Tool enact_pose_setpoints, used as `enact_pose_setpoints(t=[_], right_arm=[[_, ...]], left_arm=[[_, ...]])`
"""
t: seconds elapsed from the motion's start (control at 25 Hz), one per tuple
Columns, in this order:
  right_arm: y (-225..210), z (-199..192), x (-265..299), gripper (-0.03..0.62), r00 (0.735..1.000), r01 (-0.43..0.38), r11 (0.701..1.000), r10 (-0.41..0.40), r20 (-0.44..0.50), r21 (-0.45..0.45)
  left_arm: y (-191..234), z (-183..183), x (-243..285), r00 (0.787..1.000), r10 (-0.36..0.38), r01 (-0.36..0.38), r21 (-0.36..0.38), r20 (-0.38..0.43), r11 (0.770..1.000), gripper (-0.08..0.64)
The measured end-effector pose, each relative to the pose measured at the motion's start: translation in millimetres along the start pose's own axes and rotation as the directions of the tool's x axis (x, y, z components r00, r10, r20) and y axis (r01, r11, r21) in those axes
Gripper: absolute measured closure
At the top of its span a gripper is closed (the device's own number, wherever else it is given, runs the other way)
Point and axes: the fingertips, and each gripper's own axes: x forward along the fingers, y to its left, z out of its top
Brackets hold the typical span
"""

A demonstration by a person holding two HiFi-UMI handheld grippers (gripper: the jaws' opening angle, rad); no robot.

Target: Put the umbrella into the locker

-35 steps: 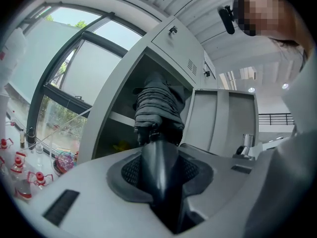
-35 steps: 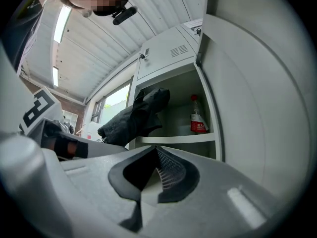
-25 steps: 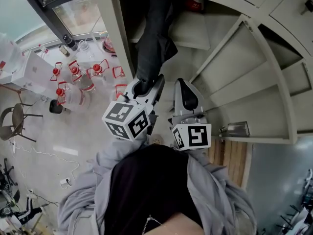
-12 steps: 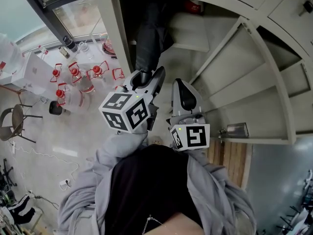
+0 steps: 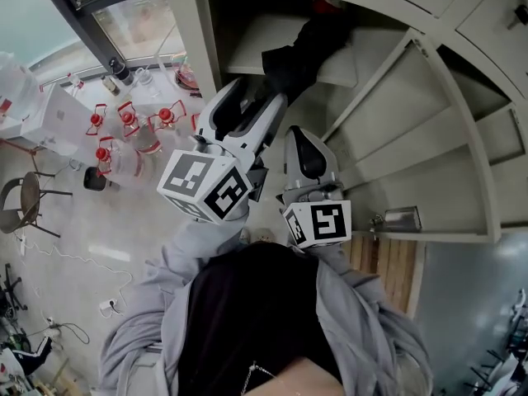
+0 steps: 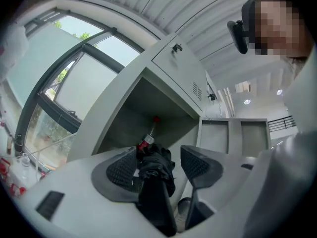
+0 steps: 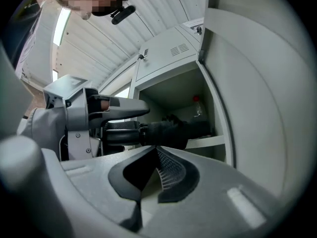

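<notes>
One black umbrella [image 5: 299,54] lying on locker shelf [image 5: 247,52].

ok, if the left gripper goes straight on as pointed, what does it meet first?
The black folded umbrella, already between the jaws of the left gripper, which have just been opening; behind it, probably the locker's back wall.

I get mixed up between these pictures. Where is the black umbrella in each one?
Head view: umbrella at top centre, reaching into the locker.
Left gripper view: umbrella low in the centre, pointing into the locker.
Right gripper view: umbrella in the middle, lying level, its far end in the locker.
Shared landmark: the open locker.
</notes>
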Motion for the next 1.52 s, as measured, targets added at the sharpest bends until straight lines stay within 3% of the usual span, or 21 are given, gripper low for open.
enact_pose_setpoints(t=[0.16,0.32,0.56,0.76,1.12,1.36,1.52], right_arm=[[1.7,-3.2,10.3,0.589,1.0,-0.01,0.998,0.01,-0.004,0.055],[-6.3,6.0,18.4,0.589,1.0,-0.005,0.999,0.004,0.026,0.047],[-47.9,15.0,28.0,0.591,0.992,0.117,0.989,-0.12,0.025,0.094],[-72.5,14.9,37.3,0.591,0.985,0.171,0.977,-0.175,0.013,0.129],[-78.5,26.2,63.8,0.591,0.985,0.167,0.982,-0.17,0.023,0.09],[-67.6,24.6,91.6,0.591,0.994,0.101,0.994,-0.099,-0.041,0.048],[-63.7,27.6,100.2,0.591,0.995,0.097,0.995,-0.096,-0.033,0.021]], left_arm=[[-4.2,-4.9,-0.2,0.999,-0.014,0.015,-0.024,0.042,1.0,0.288],[-7.9,-9.9,2.0,0.998,-0.047,0.05,-0.065,0.045,0.997,0.288],[-17.2,-19.8,4.2,0.996,-0.087,0.089,-0.086,0.031,0.992,0.288],[-18.9,-19.0,2.7,0.995,-0.096,0.098,-0.072,0.035,0.993,0.288],[-18.1,-24.4,-10.5,0.993,-0.117,0.116,-0.041,-0.017,0.992,0.29],[-19.6,-28.2,-19.5,0.994,-0.099,0.101,0.039,-0.047,0.994,0.307],[-13.5,-30.9,-26.2,0.993,-0.102,0.105,0.04,-0.065,0.994,0.307]])
